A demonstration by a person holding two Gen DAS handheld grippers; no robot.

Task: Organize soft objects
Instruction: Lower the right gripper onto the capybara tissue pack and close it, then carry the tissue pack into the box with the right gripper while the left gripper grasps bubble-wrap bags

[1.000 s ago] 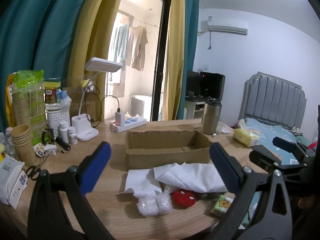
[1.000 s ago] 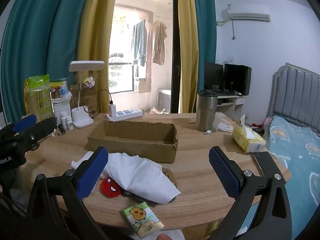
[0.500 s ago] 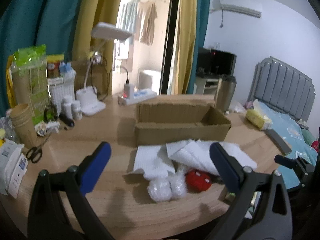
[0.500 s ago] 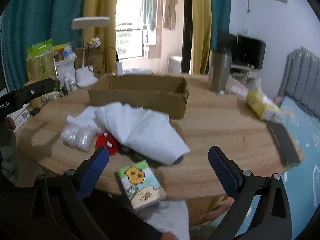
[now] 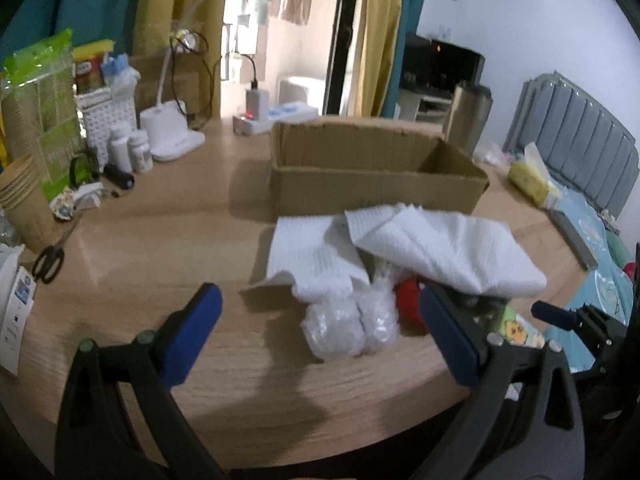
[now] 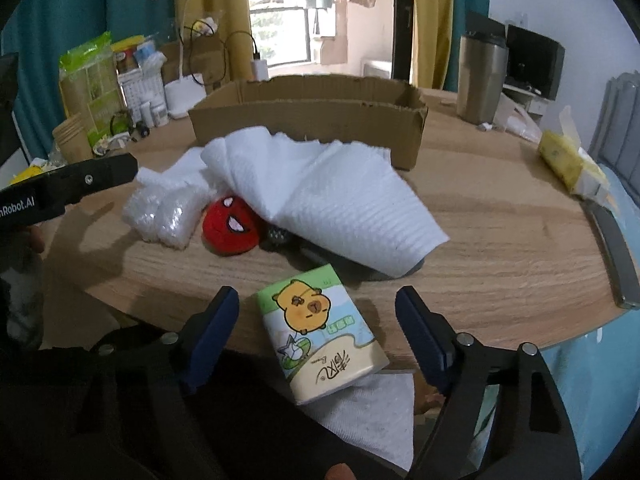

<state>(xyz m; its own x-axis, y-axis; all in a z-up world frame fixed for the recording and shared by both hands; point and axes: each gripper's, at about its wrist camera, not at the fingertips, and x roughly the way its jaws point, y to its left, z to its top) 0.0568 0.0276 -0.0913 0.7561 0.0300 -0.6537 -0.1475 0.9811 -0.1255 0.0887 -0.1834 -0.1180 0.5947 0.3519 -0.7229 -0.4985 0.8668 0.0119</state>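
Now the right hand-held gripper (image 6: 316, 334) is closing — tissue pack (image 6: 320, 330) between its fingers, untouched.

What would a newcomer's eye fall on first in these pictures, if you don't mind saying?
Probably the cartoon-capybara tissue pack overhanging the table's near edge, between the closing, not yet touching jaws of the right gripper. Behind it, crumpled white paper towels half cover a red Spider-Man plush, with an open cardboard box beyond.

wood table (image 6: 500, 240): cardboard box (image 6: 312, 128), tissue pack (image 6: 320, 332).
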